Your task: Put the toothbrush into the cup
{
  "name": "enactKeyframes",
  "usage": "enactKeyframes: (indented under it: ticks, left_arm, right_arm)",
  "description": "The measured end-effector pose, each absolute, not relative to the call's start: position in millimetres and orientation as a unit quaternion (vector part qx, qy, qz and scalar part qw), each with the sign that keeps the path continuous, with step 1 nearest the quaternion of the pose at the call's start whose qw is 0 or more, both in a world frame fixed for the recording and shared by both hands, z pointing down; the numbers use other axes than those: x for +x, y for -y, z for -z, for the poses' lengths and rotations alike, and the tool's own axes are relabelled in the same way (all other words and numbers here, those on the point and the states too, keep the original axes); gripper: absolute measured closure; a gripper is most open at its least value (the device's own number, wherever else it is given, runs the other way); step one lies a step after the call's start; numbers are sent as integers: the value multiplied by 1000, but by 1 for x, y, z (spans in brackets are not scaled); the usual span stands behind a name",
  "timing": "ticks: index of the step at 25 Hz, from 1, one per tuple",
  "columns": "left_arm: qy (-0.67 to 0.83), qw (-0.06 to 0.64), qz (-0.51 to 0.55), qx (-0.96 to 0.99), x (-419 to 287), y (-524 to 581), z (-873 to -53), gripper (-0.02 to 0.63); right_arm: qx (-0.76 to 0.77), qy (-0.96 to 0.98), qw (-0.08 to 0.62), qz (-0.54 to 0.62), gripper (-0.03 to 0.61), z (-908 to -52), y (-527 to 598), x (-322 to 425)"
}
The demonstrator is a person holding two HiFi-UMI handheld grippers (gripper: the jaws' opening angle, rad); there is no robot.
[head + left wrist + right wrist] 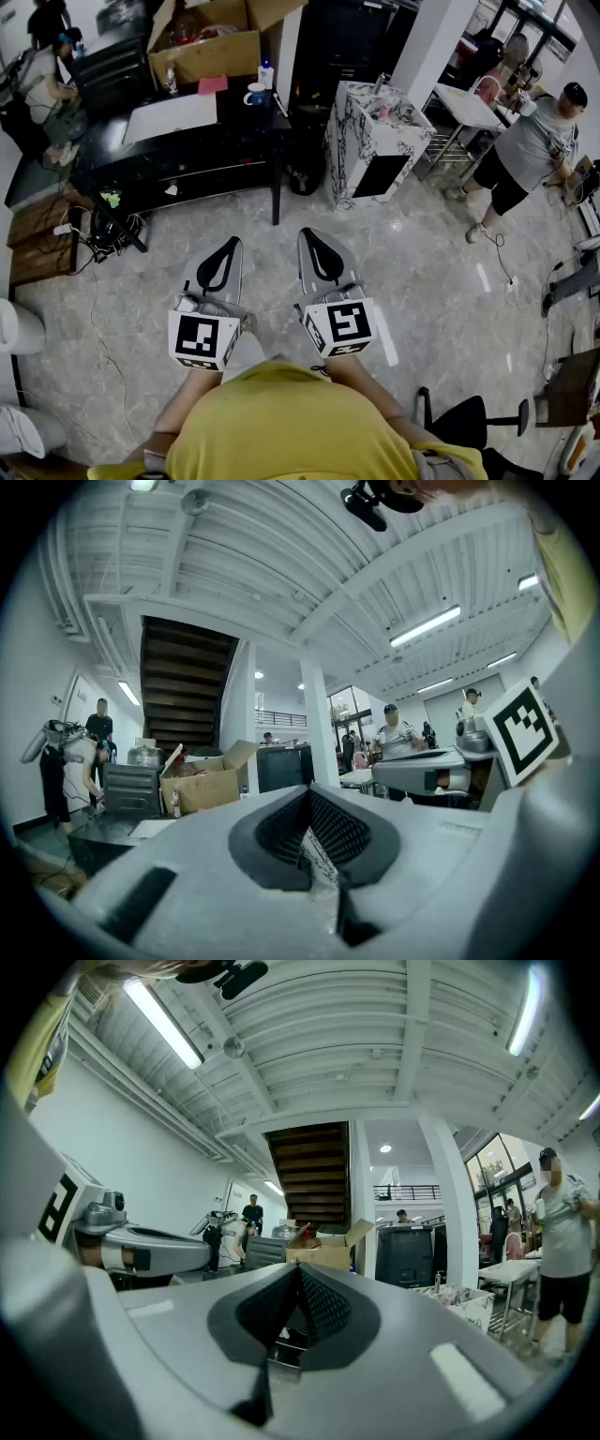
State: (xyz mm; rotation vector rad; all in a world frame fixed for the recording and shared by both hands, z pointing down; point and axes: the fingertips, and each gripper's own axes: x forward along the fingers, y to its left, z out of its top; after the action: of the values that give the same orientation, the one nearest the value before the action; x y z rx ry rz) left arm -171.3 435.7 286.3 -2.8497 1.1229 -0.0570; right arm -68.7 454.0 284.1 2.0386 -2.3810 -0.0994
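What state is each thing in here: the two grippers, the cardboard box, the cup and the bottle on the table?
Left gripper: shut, empty, held level over the floor.
Right gripper: shut, empty, held level.
Cardboard box: flaps open, on the black table.
Cup: upright on the table; contents too small to tell.
Bottle: upright, next to the cup.

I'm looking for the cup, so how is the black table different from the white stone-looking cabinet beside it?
The black table is dark and long; the marbled cabinet is white with dark veins, and narrow and boxy. The table carries a cardboard box, a white sheet and the blue-and-white cup; the cabinet has only a few small items on top, too small to name. Both stand on the pale floor.
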Motion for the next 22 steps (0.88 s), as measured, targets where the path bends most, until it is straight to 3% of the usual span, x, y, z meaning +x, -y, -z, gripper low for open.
enactKeyframes:
  ticks: [22]
  left_arm:
    - [-291,48,-4,-955,-127,-147,-291,611]
  right_arm:
    - [683,729,10,45,531,-290,-169,-35]
